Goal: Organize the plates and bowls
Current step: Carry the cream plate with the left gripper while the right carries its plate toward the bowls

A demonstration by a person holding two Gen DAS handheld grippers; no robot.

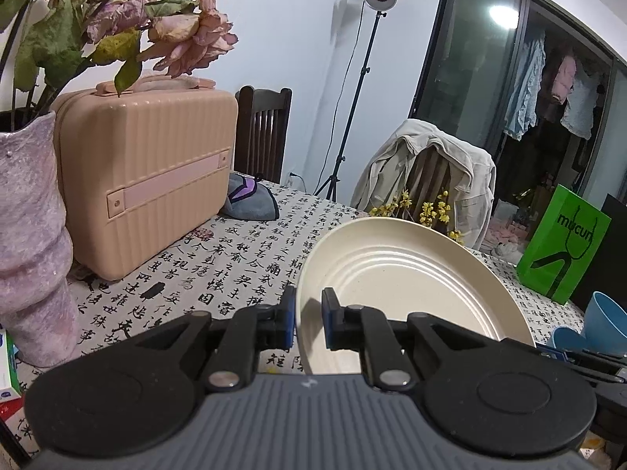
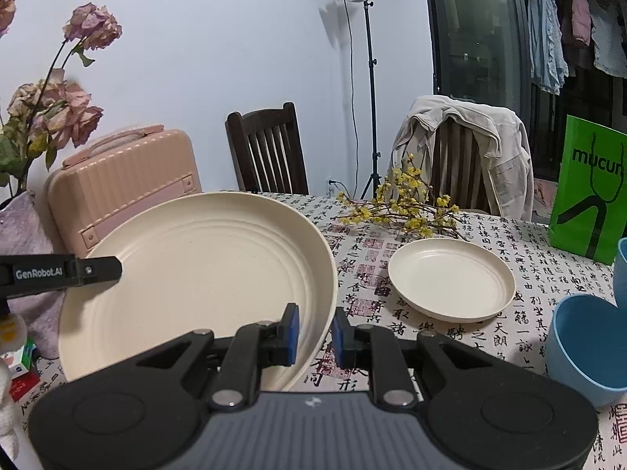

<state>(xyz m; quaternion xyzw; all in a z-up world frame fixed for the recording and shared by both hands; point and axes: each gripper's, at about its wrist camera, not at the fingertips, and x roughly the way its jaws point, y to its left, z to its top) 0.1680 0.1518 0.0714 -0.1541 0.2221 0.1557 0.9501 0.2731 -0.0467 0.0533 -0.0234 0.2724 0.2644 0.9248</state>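
Two grippers, the left gripper (image 1: 307, 321) and right gripper (image 2: 315, 335), each clamped on opposite rims of a large cream plate (image 2: 203, 270), hold it above the table (image 2: 364, 258) near its front edge; stiff, apparently light, best gripped at the rim.
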